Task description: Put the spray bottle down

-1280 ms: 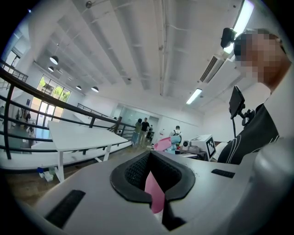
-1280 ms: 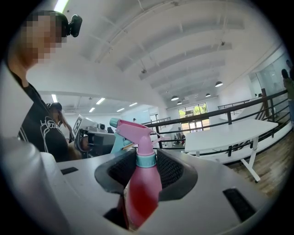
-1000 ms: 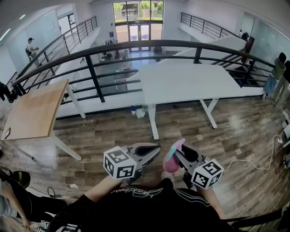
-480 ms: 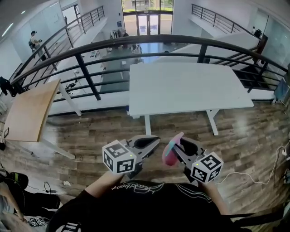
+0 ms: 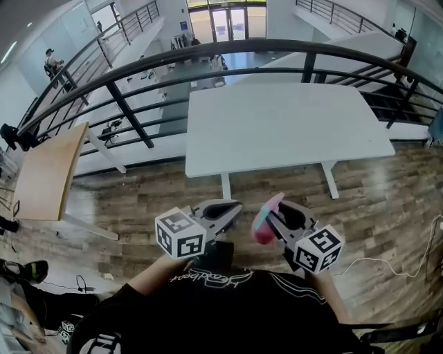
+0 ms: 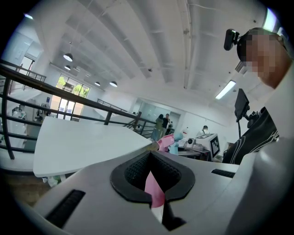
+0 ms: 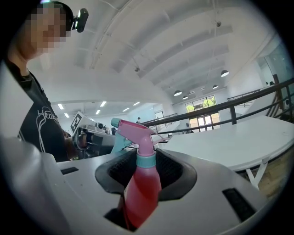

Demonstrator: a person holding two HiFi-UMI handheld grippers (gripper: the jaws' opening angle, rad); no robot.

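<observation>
Bright, even light: daylight thru glass doors [image 5: 235, 21] far ahead of right gripper [image 5: 273, 213], plus ceiling strips [image 6: 225, 89] & round lamps [image 7: 224, 73] overhead. White table [image 5: 277, 124] ahead nearly blows out; shadows soft. Heavy fisheye: railing [image 5: 249, 45] bows, gripper-view corners go black. Spray bottle [image 7: 140, 188] in that gripper sharp w/ slight sheen; bkgd softer.

White worktop [image 5: 277, 128] stands ahead of you on wood-plank floor [image 5: 159, 200]. Wooden worktop [image 5: 45, 173] off to your left, small dark item [image 5: 15, 207] lying at its near edge. White cable [image 5: 377, 261] trails across floor at your right.
</observation>
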